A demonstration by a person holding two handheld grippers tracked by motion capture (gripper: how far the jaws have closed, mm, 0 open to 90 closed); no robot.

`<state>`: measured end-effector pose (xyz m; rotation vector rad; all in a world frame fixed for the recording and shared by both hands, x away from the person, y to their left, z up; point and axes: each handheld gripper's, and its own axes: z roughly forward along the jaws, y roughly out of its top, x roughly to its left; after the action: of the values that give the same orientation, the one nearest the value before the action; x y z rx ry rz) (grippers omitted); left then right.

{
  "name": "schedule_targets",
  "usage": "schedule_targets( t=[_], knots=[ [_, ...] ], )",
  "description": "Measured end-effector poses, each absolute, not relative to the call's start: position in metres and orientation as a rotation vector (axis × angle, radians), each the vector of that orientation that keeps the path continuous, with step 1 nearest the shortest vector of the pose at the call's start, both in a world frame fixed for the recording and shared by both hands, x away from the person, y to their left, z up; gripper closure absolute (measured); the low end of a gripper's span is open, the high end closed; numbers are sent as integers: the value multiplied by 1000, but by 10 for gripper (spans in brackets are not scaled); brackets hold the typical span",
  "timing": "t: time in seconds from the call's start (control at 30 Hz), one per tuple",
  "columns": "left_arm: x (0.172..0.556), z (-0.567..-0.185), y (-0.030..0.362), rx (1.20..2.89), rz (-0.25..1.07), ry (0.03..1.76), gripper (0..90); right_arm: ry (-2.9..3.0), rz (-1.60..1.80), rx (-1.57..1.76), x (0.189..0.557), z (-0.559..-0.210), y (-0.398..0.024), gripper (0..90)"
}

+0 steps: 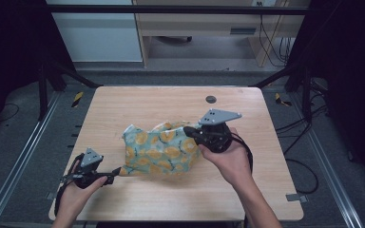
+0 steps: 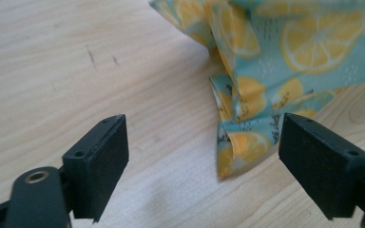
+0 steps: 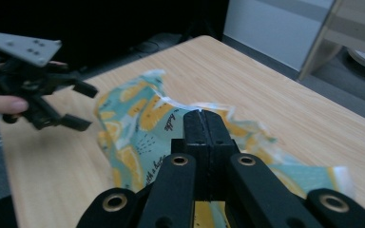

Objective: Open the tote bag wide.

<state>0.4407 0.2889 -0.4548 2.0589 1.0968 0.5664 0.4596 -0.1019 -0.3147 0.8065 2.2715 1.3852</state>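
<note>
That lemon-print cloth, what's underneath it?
Around the cloth only the bare wooden table shows. The right gripper has pinched one edge and lifted it, so the cloth bunches up; whatever may lie under the folds is covered.

The teal lemon-print cloth [image 2: 285, 52] runs off the left gripper view's top and right edges; the right gripper [image 3: 203, 116] hides its pinched hem.

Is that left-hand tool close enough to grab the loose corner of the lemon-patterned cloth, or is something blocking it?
Probably yes. The left tongs stand open with the corner of the teal lemon-print cloth lying between the jaws, on bare wooden table. Nothing blocks it; the right tongs pinch the cloth's far edge.
</note>
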Motion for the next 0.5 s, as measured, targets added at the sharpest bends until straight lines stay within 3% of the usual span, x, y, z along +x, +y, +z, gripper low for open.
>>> schedule_targets(
  t=[0.5],
  knots=[
    [461,-405,282,2084,616,1006,307,2365,1432,753,411,-359,-97,900]
  ],
)
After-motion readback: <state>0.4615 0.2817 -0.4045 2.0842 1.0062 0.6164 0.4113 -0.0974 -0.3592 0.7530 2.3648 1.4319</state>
